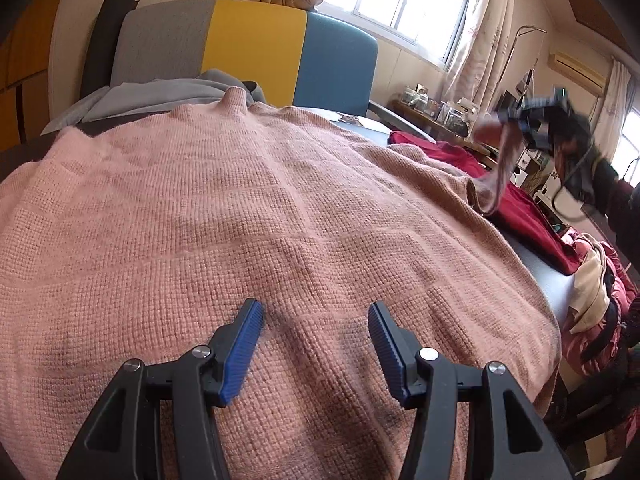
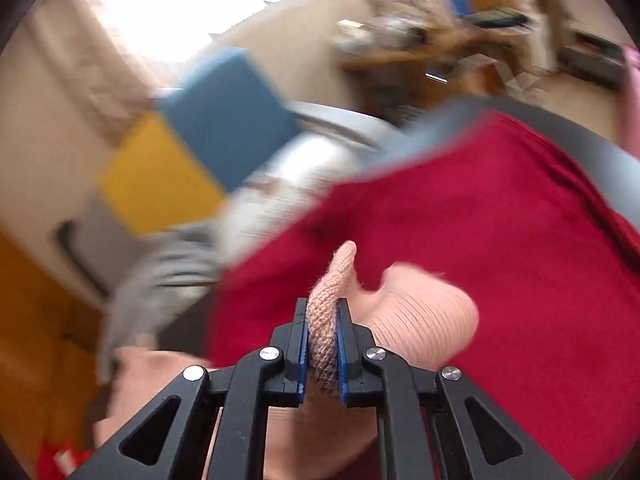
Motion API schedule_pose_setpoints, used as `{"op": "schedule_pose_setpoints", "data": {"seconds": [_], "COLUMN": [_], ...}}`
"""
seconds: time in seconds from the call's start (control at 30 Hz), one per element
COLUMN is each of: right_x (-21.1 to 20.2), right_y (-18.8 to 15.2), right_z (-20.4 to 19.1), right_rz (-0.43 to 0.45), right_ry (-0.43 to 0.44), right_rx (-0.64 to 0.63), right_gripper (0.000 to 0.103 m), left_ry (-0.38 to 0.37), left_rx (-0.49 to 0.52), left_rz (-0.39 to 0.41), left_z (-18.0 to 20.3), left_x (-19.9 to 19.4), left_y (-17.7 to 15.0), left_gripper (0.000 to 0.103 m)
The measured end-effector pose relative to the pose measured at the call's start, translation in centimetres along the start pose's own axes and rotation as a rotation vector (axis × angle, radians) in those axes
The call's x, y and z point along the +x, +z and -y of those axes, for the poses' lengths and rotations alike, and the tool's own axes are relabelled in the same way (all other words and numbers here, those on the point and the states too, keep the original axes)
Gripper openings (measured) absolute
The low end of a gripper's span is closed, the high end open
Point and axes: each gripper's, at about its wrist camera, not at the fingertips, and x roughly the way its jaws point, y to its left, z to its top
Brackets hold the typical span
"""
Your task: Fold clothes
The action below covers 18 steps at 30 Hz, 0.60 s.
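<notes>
A large pink knit sweater (image 1: 248, 208) lies spread over the table and fills most of the left wrist view. My left gripper (image 1: 316, 308) hovers just above its near part, open, with only flat knit showing between the blue pads. My right gripper (image 2: 323, 304) is shut on a fold of the pink sweater's edge (image 2: 332, 280). A ribbed pink cuff (image 2: 424, 312) hangs just beyond it. In the left wrist view the right gripper (image 1: 516, 114) is blurred at the far right, lifting a strip of pink knit (image 1: 500, 176) off the table.
A red garment (image 1: 532, 216) (image 2: 480, 220) lies on the dark table (image 1: 560, 284) under and beside the lifted edge. A grey garment (image 1: 160, 94) lies before the grey, yellow and blue seat back (image 1: 256, 48). Heaped clothes (image 1: 592, 300) sit at the right edge.
</notes>
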Motion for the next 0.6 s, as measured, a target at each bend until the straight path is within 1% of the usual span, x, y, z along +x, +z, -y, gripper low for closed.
{"op": "schedule_pose_setpoints", "data": {"seconds": [0.03, 0.07, 0.1, 0.13, 0.17, 0.2, 0.23, 0.27, 0.3, 0.33, 0.37, 0.43, 0.53, 0.6], "right_x": [0.0, 0.0, -0.2, -0.3, -0.4, -0.5, -0.6, -0.7, -0.7, -0.6, -0.5, 0.3, 2.1, 3.6], "right_y": [0.0, -0.5, -1.0, -1.9, -2.9, -4.4, -6.0, -7.7, -9.4, -11.2, -12.6, -15.5, -19.4, -21.6], "right_z": [-2.3, -5.2, -8.3, -11.1, -13.6, -15.8, -17.8, -19.8, -20.9, -21.6, -21.8, -20.9, -17.9, -15.2], "right_rz": [0.007, 0.005, -0.001, -0.018, -0.040, -0.058, -0.074, -0.091, -0.096, -0.097, -0.108, -0.164, -0.252, -0.311], "right_ry": [0.074, 0.169, 0.275, 0.366, 0.449, 0.501, 0.536, 0.572, 0.581, 0.577, 0.575, 0.562, 0.513, 0.462], "right_rx": [-0.024, -0.054, -0.087, -0.125, -0.165, -0.212, -0.264, -0.315, -0.349, -0.374, -0.387, -0.379, -0.348, -0.337], "right_gripper": [0.012, 0.012, 0.012, 0.012, 0.016, 0.020, 0.027, 0.054, 0.080, 0.086, 0.086, 0.086, 0.086, 0.086], "left_ry": [-0.012, -0.025, -0.046, -0.078, -0.109, -0.127, -0.144, -0.145, -0.146, -0.147, -0.148, -0.143, -0.124, -0.100], "left_rx": [-0.019, -0.038, -0.074, -0.136, -0.197, -0.246, -0.294, -0.314, -0.335, -0.355, -0.373, -0.387, -0.396, -0.378], "left_rz": [-0.010, -0.019, -0.028, -0.037, -0.046, -0.046, -0.045, -0.037, -0.028, -0.019, -0.005, 0.011, 0.030, 0.024], "left_z": [-0.2, -0.5, -0.9, -1.7, -2.5, -3.2, -4.0, -4.5, -5.1, -5.6, -6.2, -7.2, -8.3, -8.8], "left_x": [0.0, -0.1, -0.1, -0.2, -0.4, -0.6, -0.9, -1.2, -1.5, -1.9, -2.3, -2.5, -2.5, -1.5], "left_y": [0.2, 0.5, 0.7, 1.0, 1.3, 1.5, 1.7, 1.8, 2.0, 2.2, 2.5, 3.4, 4.8, 6.4], "left_gripper": [0.056, 0.056, 0.056, 0.056, 0.056, 0.056, 0.056, 0.056, 0.056, 0.056, 0.056, 0.056, 0.056, 0.056]}}
